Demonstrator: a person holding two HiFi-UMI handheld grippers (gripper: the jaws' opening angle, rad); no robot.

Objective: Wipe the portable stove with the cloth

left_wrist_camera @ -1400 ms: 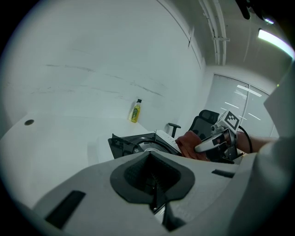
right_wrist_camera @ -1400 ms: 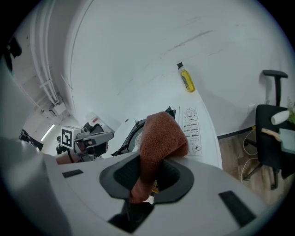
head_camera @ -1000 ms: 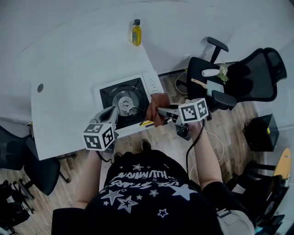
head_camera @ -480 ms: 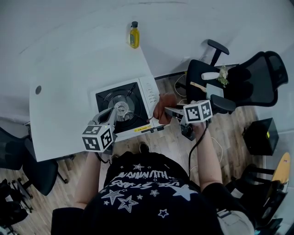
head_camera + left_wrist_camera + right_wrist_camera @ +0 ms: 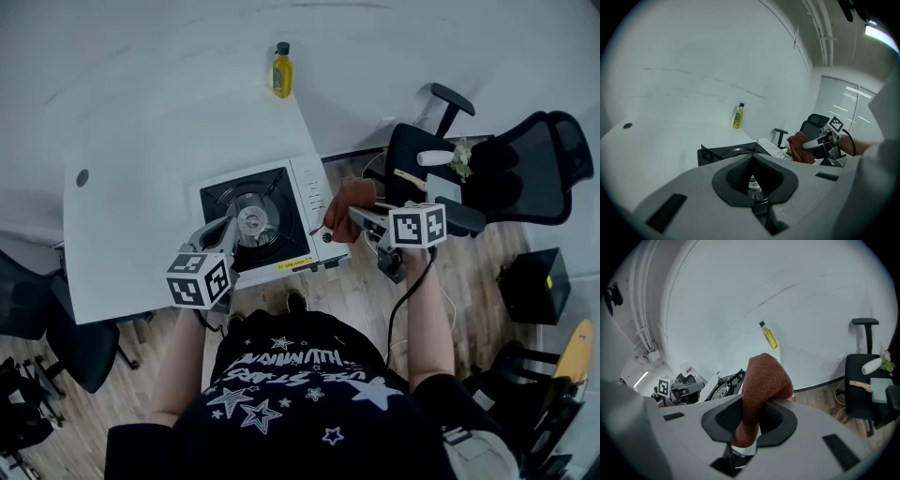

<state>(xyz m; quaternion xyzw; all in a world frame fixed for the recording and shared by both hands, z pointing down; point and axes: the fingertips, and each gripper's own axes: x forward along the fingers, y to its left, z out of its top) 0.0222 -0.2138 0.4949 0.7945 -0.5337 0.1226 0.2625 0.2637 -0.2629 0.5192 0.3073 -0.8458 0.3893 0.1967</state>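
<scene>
bottle label: too small | cloth lower end: hidden between jaws

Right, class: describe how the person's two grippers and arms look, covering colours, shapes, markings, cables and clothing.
The left gripper and right gripper each have a pale grey body, dark padded jaws and a white cube printed with black square markers. A black cable hangs from the right one. The person wears a black short-sleeved T-shirt with white stars and lettering.

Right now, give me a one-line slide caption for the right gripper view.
Right tongs clamp a rust-brown cloth, with the portable stove on the white table beyond.
</scene>
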